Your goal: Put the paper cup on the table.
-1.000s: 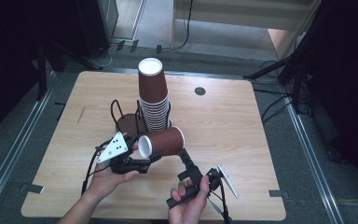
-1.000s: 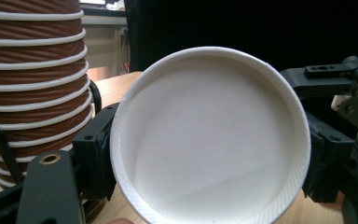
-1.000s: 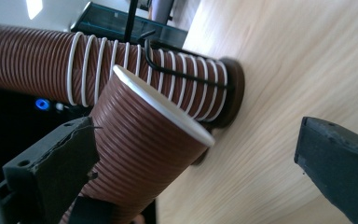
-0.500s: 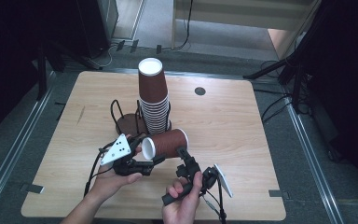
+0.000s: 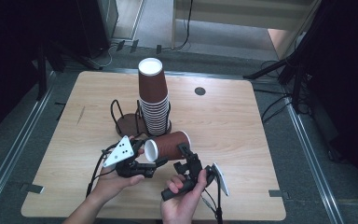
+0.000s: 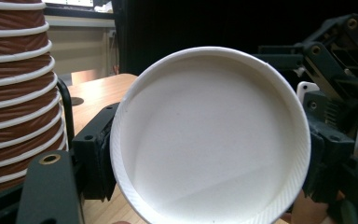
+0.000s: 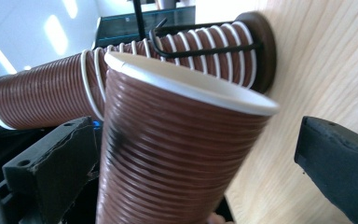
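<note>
One brown paper cup (image 5: 167, 145) lies on its side in the air, low over the near part of the wooden table (image 5: 242, 135). Its white open mouth points toward the person's left side, and its bottom points toward the right. In the left gripper view the white inside of the cup looks big and round.

On the left, the left gripper (image 5: 145, 169) has its black jaws at the rim of the cup. It seems to pinch the rim, but I cannot tell for sure if it is clamped. On the right, the right gripper (image 5: 186, 156) has one jaw on each side of the brown wall. A gap shows next to one jaw, so it looks spread wide and not squeezing yet.

Just behind the cup stands a tall stack of cups (image 5: 153, 100), upside down in a black wire cup holder (image 5: 135, 122). A second wire loop and its round base sit beside the stack with nothing in them.

I think the cup is passing from one gripper to the other. To do it well, close the right jaws softly on the middle of the wall, so the thin paper does not crush. Let go with the left only when the right has a firm hold. Keep the cup away from the stack so it does not bump it.
</note>
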The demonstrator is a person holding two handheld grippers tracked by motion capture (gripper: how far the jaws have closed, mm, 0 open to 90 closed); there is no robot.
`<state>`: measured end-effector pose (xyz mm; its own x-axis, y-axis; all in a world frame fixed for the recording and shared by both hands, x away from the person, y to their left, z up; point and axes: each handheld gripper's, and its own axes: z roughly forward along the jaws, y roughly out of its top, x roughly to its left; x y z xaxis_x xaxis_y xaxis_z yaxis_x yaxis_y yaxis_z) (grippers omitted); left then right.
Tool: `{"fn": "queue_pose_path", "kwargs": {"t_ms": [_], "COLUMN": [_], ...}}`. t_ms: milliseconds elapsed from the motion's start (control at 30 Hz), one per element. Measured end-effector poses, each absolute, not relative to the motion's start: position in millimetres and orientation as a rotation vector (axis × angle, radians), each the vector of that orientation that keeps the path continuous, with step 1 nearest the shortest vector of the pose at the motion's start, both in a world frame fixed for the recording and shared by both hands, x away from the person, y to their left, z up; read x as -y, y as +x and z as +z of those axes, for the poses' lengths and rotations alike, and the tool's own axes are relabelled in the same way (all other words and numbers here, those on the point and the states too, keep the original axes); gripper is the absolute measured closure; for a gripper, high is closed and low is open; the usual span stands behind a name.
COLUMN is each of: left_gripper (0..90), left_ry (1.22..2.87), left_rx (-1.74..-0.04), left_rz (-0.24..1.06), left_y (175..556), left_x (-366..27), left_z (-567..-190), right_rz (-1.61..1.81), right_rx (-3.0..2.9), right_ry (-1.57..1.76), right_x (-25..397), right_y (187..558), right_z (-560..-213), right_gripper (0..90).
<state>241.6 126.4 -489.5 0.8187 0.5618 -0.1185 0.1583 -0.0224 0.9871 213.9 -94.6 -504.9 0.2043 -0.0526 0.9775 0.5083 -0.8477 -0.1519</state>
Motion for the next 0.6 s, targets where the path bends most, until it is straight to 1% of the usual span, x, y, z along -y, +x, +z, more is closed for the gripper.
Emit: {"fn": "queue_pose_path", "kwargs": {"t_ms": [267,600], "left_gripper": [23.0,23.0], "left_ry": [1.599,1.601], "left_rx": [-0.562,-0.541], "left_rz": [0.352,0.351], "left_y": [239.0,237.6], "left_x": [-121.2,-119.0], "left_z": [-491.2,-491.6], "right_rz": [-1.637,-1.615], "right_rx": [0.389,0.345], "right_ry": [-2.025,-2.009], "right_x": [90.3,95.5], "right_y": [222.3,231.4], "right_z": [-504.5,-507.1], "right_gripper": [0.0,0.0]}}
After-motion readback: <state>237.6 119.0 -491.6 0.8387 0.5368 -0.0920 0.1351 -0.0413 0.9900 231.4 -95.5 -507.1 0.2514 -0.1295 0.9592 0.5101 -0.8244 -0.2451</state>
